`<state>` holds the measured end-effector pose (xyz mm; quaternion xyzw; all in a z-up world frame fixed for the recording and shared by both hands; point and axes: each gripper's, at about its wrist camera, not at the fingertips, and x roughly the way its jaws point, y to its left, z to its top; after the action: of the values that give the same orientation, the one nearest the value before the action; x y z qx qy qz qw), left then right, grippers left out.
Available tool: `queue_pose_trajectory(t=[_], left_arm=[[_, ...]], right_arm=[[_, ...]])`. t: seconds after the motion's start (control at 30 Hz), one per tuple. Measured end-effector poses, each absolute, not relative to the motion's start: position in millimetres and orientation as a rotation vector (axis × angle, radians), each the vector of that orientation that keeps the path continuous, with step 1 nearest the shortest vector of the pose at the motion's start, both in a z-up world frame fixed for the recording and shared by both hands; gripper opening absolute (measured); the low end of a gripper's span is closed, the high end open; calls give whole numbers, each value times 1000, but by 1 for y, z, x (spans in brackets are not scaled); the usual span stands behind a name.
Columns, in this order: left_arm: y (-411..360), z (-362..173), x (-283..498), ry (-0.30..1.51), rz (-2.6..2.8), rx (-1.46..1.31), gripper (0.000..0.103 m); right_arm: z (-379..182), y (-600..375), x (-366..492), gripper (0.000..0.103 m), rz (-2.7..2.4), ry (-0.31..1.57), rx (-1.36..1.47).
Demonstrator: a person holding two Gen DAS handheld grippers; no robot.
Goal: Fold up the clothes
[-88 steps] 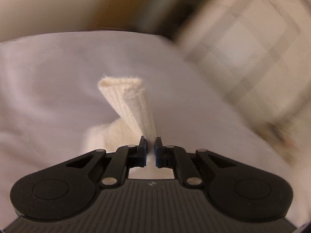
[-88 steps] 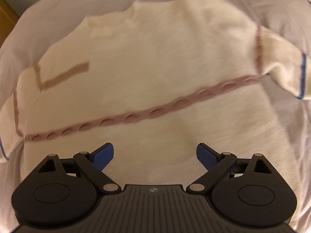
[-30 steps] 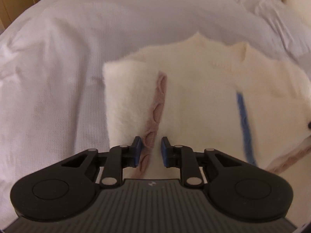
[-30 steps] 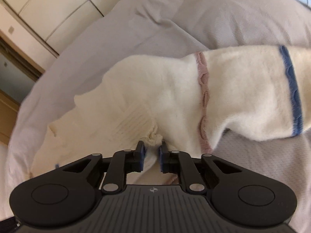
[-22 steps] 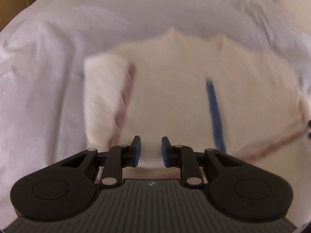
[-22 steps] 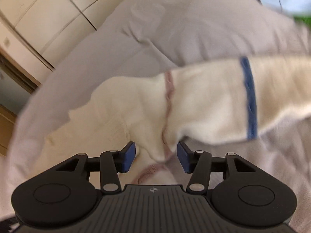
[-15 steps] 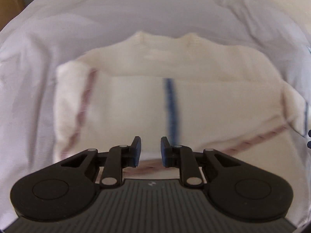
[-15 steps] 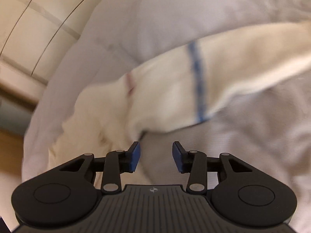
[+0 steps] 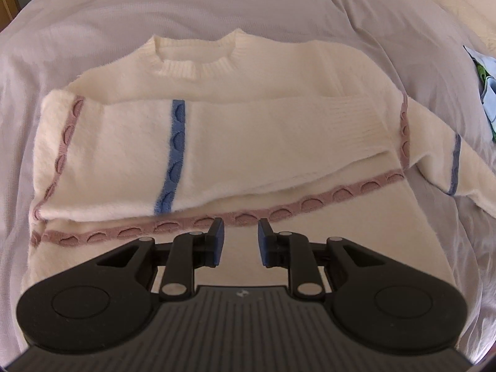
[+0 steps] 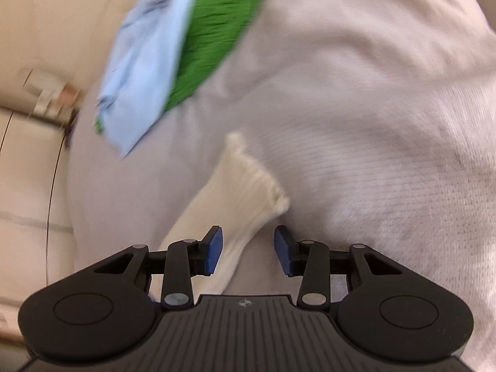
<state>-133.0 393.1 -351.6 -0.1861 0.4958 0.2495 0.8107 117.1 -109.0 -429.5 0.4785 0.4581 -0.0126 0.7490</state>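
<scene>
A cream knit sweater (image 9: 272,71) with pink and blue cable stripes lies flat on the bed, collar away from me. One sleeve (image 9: 217,142) is folded across its chest, cuff toward the right. The other sleeve (image 9: 449,167) stretches off to the right. My left gripper (image 9: 239,241) hovers open over the sweater's lower body, holding nothing. In the right wrist view, my right gripper (image 10: 248,249) is open just above the ribbed cuff (image 10: 245,186) of that outstretched sleeve; the cuff lies between and ahead of the fingers, ungripped.
A pale lilac bedsheet (image 9: 155,9) covers the bed around the sweater. Light blue (image 10: 145,52) and green (image 10: 217,24) clothes lie beyond the cuff, also glimpsed at the right edge as a clothes pile (image 9: 486,93). Cream cabinet panels (image 10: 28,161) stand left of the bed.
Both grippers let go: the left released the folded sleeve and backed off to centre over the sweater; the right opened and swung out along the other sleeve to its cuff.
</scene>
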Motion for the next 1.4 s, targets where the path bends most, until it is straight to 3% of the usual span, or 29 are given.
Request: queue_pose_trajectory(t=[0.07, 0.1, 0.23, 0.4, 0.53, 0.63, 0.67, 0.7, 0.77, 1.03, 1.27, 1.33, 1.4], left_arm=[[394, -348, -137, 1055, 541, -393, 20], [396, -346, -139, 1052, 549, -391, 20], [412, -337, -156, 1034, 588, -405, 20], [439, -327, -195, 1009, 629, -466, 20], [461, -320, -226, 989, 662, -515, 20], [478, -314, -250, 973, 686, -551, 20], [483, -312, -257, 968, 694, -563, 20], [489, -310, -265, 962, 702, -575, 20], [497, -310, -273, 953, 694, -608, 20], [514, -335, -256, 896, 559, -811, 26], [531, -380, -196, 932, 535, -863, 40], [536, -394, -183, 951, 532, -889, 30], [535, -392, -173, 938, 494, -890, 2]], right_arm=[[-433, -98, 123, 11, -46, 1016, 1035], [-431, -94, 126, 9, -47, 1017, 1017], [-397, -73, 126, 8, -38, 957, 852], [-306, 10, 105, 8, 180, 726, 401], [-247, 134, 29, 7, 626, 565, 108], [-240, 212, -40, 8, 968, 603, 25], [-245, 234, -60, 14, 1055, 649, -8], [-250, 257, -81, 38, 1141, 694, -41], [-267, 275, -105, 53, 1160, 769, -110], [-356, 214, -73, 53, 789, 1196, -43], [-377, 160, -28, 52, 599, 1272, 122], [-378, 163, -30, 53, 595, 1268, 104], [-375, 167, -40, 56, 592, 1261, 80]])
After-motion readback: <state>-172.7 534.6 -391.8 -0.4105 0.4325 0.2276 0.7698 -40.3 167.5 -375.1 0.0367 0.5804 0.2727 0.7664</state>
